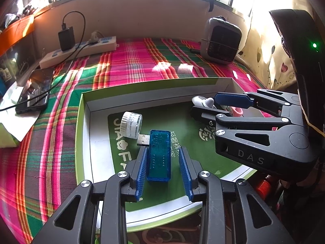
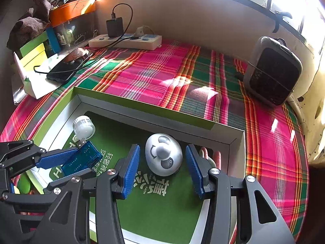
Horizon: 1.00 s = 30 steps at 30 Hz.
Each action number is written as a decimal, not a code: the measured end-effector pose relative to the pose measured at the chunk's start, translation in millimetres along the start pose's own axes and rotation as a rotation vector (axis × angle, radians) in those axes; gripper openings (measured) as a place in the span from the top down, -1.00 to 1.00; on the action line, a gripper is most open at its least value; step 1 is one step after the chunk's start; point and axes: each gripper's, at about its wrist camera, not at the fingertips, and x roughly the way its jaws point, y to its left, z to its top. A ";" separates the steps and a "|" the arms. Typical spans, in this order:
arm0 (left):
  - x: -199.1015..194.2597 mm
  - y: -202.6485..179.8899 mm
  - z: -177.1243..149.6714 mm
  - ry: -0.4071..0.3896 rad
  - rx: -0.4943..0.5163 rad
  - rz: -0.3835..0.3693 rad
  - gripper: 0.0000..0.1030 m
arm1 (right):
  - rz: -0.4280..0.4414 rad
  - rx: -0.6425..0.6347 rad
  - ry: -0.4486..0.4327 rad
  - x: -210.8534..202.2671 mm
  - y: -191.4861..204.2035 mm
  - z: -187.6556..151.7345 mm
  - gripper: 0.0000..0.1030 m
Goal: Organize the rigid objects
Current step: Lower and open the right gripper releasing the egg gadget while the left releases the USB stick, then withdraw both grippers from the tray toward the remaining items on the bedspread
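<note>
A translucent blue USB module (image 1: 158,156) was seen lying flat on the green floor of a shallow green-rimmed box (image 1: 81,109). Its long axis ran away from the left wrist camera, with the metal plug at the far end pointed toward a small white ribbed cylinder (image 1: 131,124) that lay on its side just beside the plug. The left gripper (image 1: 164,173) was angled downward over the module, and its blue pads (image 1: 141,170) were set on either side of the body with a visible gap on each side, so nothing was clamped.

In the right wrist view, a white egg-shaped toy (image 2: 163,154) with grey markings was found near the box's far right corner, its narrower end pointed away from the camera. The right gripper (image 2: 162,169) was likewise tilted downward, and its jaws were spread clear of the toy's sides. Pink looped handles (image 2: 217,158) were visible just beyond the right jaw. The box rested on a plaid cloth (image 2: 162,71).
</note>
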 end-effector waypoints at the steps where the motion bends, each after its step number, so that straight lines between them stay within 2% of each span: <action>1: -0.8 0.1 -0.4 -0.001 -0.001 0.000 0.40 | 0.002 0.002 -0.004 -1.3 0.1 -0.4 0.06; 30: -47.1 -1.0 -15.6 -0.072 -0.029 0.011 0.35 | 0.019 0.062 -0.092 -53.4 2.5 -22.1 0.06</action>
